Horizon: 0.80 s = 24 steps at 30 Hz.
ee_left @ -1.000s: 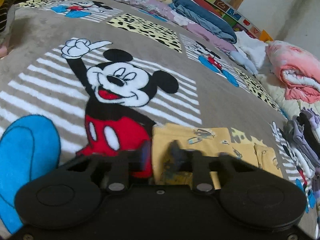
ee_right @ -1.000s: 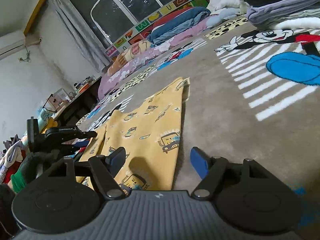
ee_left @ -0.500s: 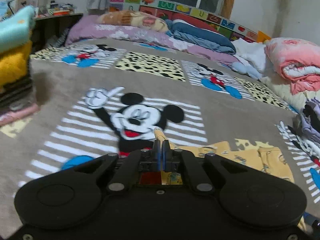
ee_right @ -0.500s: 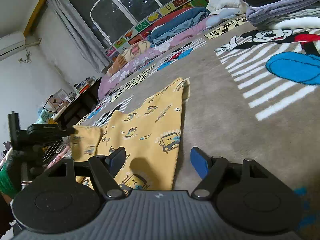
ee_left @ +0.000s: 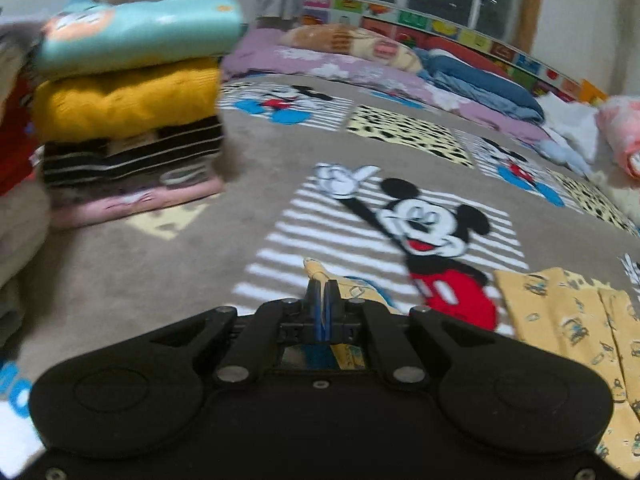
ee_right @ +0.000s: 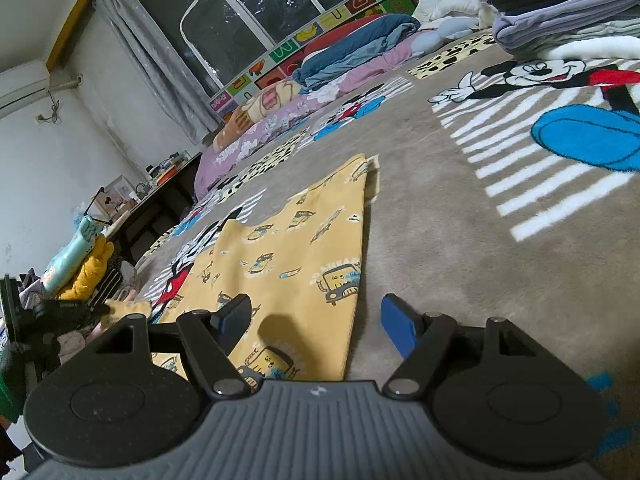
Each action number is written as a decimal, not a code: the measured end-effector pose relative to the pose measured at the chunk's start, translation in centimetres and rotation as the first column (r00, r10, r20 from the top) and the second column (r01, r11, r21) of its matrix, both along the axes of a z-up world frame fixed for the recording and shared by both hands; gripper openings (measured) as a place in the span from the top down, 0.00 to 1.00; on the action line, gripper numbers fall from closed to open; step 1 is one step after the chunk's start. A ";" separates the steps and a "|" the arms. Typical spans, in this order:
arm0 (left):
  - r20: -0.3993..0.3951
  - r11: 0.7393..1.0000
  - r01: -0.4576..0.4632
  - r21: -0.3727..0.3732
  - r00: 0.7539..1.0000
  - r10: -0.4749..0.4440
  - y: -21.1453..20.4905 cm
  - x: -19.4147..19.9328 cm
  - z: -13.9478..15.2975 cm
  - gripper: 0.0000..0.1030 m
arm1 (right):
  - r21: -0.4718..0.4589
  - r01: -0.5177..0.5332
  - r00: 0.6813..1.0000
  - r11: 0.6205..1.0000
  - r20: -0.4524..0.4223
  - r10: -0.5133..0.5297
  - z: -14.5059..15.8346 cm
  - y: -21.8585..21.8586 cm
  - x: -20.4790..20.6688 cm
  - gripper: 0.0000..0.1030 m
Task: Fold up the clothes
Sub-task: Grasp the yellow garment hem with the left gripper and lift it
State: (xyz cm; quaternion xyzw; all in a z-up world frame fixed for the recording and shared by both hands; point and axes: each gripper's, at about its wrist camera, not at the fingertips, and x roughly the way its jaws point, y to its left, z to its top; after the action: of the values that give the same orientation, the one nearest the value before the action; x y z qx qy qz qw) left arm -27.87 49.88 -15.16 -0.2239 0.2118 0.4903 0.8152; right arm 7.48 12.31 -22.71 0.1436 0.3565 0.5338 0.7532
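Left gripper (ee_left: 322, 294) pinching yellow garment (ee_right: 280, 264) corner, lifting it off blanket (ee_right: 460, 220); rest lying flat, prob first fold starting. Right gripper (ee_right: 316, 320) idling w/ fingers spread, nothing between

The garment (ee_right: 288, 256) is yellow w/ small cartoon vehicle prints in grey and blue. The blanket (ee_right: 460, 248) is grey-brown, w/ white stripes, a black, white and red cartoon mouse and cream patches w/ black spots. The stack of folded clothes (ee_left: 128, 100): light blue on top, then mustard yellow, black w/ white stripes, pink. Gripper pads (ee_right: 394, 326) are blue.
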 end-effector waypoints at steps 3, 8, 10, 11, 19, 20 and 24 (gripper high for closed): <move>0.016 1.000 -0.026 0.003 1.000 0.026 -0.5 -2.0 -0.3 1.00 | 0.000 0.000 1.000 1.000 0.001 0.000 0.0 0.0 0.0 0.30; 0.051 0.998 -0.061 -0.009 0.997 0.062 -1.0 -4.2 -0.9 1.00 | 0.000 -0.001 1.000 1.000 0.002 0.001 -0.1 0.0 0.0 0.30; 0.077 0.998 -0.061 -0.007 0.995 0.061 -1.2 -4.6 -0.7 1.00 | 0.000 -0.001 1.000 1.000 0.002 0.001 -0.1 -0.1 0.1 0.30; 0.089 0.998 -0.058 -0.001 0.994 0.057 -1.4 -4.7 -0.3 1.00 | 0.000 -0.001 1.000 1.000 0.002 0.001 -0.1 -0.1 0.1 0.30; 0.124 0.996 -0.026 0.085 0.992 0.015 -2.2 -4.0 4.2 1.00 | 0.001 -0.002 1.000 1.000 0.002 0.002 -0.1 0.0 0.1 0.30; 0.110 0.997 -0.034 0.076 0.994 0.025 -1.6 -3.7 4.0 1.00 | 0.001 -0.002 1.000 1.000 0.002 0.002 -0.1 0.0 0.1 0.30; -0.006 0.988 -0.135 -0.073 0.991 0.135 1.5 -3.8 0.5 1.00 | 0.002 -0.003 1.000 1.000 -0.003 0.003 -0.1 -0.1 0.2 0.30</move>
State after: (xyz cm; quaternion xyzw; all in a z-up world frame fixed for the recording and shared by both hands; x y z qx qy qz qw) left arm -31.66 51.33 -14.63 -0.2669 0.2144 0.5366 0.7712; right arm 7.67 12.24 -22.80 0.1444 0.3574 0.5352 0.7516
